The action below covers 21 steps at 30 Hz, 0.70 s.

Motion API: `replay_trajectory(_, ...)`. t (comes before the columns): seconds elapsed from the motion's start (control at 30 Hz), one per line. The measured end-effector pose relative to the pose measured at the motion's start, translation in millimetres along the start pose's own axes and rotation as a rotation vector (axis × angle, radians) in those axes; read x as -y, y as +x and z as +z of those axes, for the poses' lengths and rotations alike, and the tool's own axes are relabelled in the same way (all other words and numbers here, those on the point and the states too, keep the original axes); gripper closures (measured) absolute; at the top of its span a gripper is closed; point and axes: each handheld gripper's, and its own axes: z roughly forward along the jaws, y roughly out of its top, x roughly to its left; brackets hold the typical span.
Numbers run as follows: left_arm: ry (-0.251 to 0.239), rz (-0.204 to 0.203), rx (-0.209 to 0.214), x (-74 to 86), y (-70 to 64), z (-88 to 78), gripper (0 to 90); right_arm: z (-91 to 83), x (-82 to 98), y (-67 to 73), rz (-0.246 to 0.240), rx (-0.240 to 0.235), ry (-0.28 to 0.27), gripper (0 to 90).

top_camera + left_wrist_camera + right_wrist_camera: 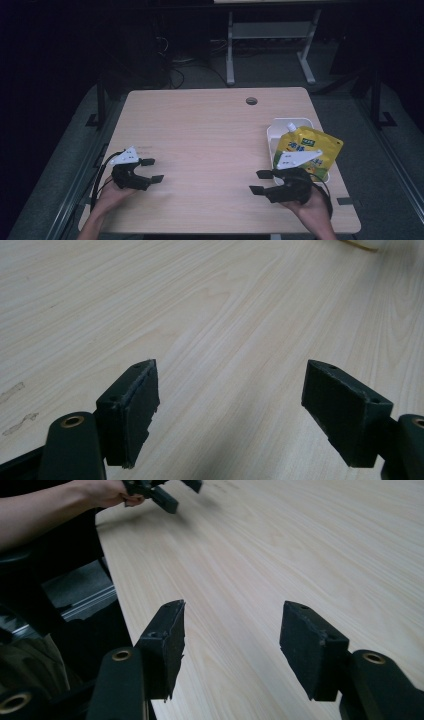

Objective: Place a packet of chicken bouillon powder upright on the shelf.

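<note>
Fingers, left gripper [152, 170]: spread wide, empty, bare wood between them in the left gripper view.
Fingers, right gripper [260, 181]: spread wide, empty, pointing across the bench toward the other hand.
Left hand [107, 197]: low at the near-left of the bench [200, 140], well apart from the goods.
Right hand [310, 207]: near-right corner, its gripper just in front of the tray.
Pouch [315, 147]: yellow spouted refill pouch with white cap, printed label; lies tilted in the white tray [272, 132], bottom corner overhanging the right rim. Looks full, soft, likely to sag when lifted.
Step in hand: none begun, judged; both grippers at rest.
Next move, judged: right gripper turns toward the pouch and takes it near the spout or upper edge.
</note>
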Motion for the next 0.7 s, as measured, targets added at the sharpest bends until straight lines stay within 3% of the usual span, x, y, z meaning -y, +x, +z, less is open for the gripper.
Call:
replay_trajectory(0.4,-0.003,-0.002,0.004,0.3,0.9,-0.8,22.5,67.1,-22.7,4.3,-0.046,-0.083,0.069,39.9)
replay_trajectory(0.7,0.001,0.004,0.006,0.1,-0.1,-0.4,22.5,96.1,-18.0,4.6,-0.031,-0.095,0.11,34.5)
